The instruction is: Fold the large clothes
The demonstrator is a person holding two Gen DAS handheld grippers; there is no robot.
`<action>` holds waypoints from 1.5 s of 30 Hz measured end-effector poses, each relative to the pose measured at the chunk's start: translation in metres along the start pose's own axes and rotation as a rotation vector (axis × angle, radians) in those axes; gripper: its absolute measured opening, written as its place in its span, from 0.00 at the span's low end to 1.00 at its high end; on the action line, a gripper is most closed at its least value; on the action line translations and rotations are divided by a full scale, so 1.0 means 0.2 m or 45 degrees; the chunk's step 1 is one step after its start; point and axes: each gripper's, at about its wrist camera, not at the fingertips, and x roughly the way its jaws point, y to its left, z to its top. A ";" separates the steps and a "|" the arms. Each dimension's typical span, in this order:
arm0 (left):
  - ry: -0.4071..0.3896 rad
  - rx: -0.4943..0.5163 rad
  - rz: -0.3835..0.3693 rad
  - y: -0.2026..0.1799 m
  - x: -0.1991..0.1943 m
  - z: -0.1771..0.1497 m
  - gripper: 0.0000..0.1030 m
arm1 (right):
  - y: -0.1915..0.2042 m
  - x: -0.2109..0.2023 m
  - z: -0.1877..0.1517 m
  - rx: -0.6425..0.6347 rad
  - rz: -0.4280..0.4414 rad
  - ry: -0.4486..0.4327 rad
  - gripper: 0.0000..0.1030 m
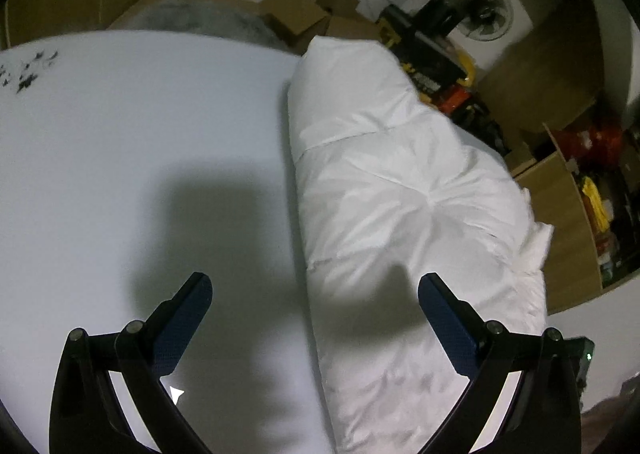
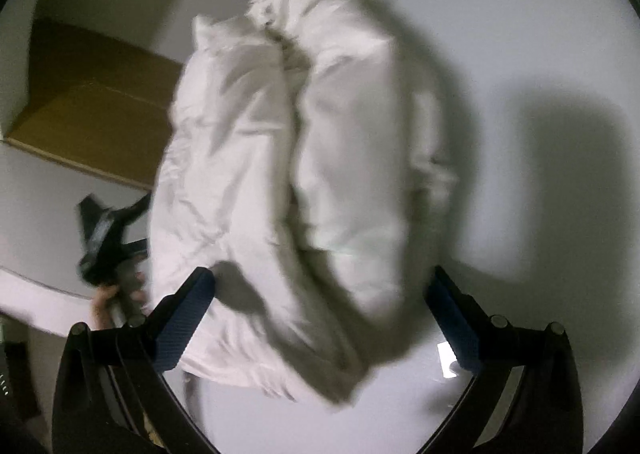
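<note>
A white puffy quilted garment (image 1: 400, 205) lies folded into a long bundle along the right side of a white table (image 1: 140, 141). My left gripper (image 1: 316, 294) is open and empty above the table, its right finger over the garment's near part. In the right wrist view the same garment (image 2: 288, 173) lies folded lengthwise in two thick rolls. My right gripper (image 2: 320, 294) is open and empty just above its near end. The left gripper (image 2: 108, 238), held by a hand, shows beyond the garment's left side.
Cardboard boxes (image 1: 304, 17), a fan (image 1: 484, 9) and an open box of clutter (image 1: 592, 193) stand on the floor past the table's far and right edges. A brown box (image 2: 92, 101) lies left of the table. Black marks (image 1: 28, 69) sit at the table's far left.
</note>
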 end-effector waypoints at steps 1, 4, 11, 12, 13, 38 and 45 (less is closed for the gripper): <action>-0.011 -0.015 -0.001 0.01 0.03 0.02 1.00 | 0.01 0.00 0.00 -0.010 -0.018 0.003 1.00; -0.012 -0.080 -0.072 0.04 0.08 0.08 1.00 | 0.01 0.01 0.01 -0.040 -0.026 0.010 1.00; 0.143 -0.214 -0.479 0.09 0.30 0.20 1.00 | 0.01 -0.01 0.00 -0.144 -0.044 0.016 1.00; 0.161 -0.216 -0.498 0.09 0.33 0.21 1.00 | 0.03 0.00 0.00 -0.154 -0.046 0.015 1.00; 0.157 -0.207 -0.486 0.08 0.35 0.22 1.00 | 0.03 -0.01 0.00 -0.160 -0.046 0.014 1.00; 0.045 0.071 -0.369 -0.12 0.25 0.28 0.40 | 0.09 0.00 0.02 -0.268 -0.005 -0.049 0.34; -0.091 0.088 -0.338 -0.04 -0.25 0.29 0.40 | 0.33 -0.02 0.03 -0.373 0.091 -0.044 0.30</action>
